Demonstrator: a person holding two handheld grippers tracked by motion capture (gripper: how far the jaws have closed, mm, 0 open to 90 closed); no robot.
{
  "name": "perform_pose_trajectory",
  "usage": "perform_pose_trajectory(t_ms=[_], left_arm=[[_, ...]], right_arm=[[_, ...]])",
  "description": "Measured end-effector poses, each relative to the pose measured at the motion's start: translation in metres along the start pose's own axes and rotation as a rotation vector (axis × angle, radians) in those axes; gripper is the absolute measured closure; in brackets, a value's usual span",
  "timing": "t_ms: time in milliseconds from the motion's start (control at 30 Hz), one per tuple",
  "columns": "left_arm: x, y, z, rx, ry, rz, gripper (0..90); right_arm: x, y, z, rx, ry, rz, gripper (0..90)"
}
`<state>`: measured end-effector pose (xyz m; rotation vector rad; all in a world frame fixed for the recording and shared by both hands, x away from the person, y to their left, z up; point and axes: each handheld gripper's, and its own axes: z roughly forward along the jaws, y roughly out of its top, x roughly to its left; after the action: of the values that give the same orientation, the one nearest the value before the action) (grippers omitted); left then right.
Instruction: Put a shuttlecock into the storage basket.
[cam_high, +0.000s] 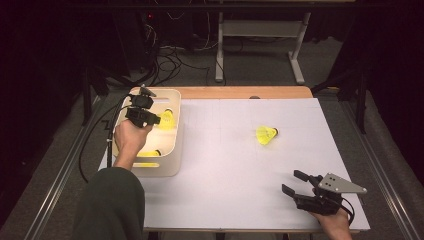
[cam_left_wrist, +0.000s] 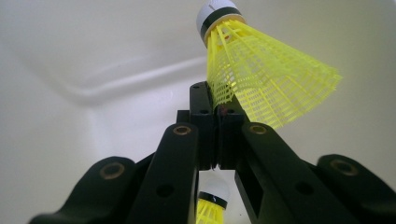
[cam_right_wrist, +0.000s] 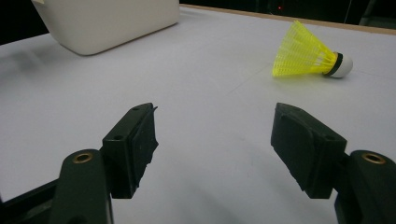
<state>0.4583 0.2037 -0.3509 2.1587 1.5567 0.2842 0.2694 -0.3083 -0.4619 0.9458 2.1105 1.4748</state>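
- A yellow plastic mesh-skirted shuttlecock (cam_left_wrist: 266, 70) is clamped at its skirt edge by the left gripper (cam_left_wrist: 217, 109) over the cream plastic bin (cam_high: 172, 167).
- The right gripper (cam_right_wrist: 215, 140) is held with fingers apart above the white worktop (cam_high: 225, 170).
- It is judged light, springy, crushable; the skirt rim suits gripping.

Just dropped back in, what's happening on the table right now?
The left gripper is shut on the skirt edge of a yellow shuttlecock, holding it inside the cream bin, where another shuttlecock already lies. The right gripper waits open over the white table, facing a third shuttlecock lying on its side.
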Motion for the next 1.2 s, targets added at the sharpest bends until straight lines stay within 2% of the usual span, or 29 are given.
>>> perform_pose_trajectory(t_ms=[500,1200], left_arm=[[0.0019,0.0011,0.0043,0.021,-0.001,0.014,87.7],[0.0018,0.0008,0.0056,0.03,0.006,0.013,85.4]], right_arm=[[0.0005,0.0002,-0.0003,0.001,0.002,-0.003,31.7],[0.0007,0.0002,-0.0002,0.001,0.0,-0.003,31.7]])
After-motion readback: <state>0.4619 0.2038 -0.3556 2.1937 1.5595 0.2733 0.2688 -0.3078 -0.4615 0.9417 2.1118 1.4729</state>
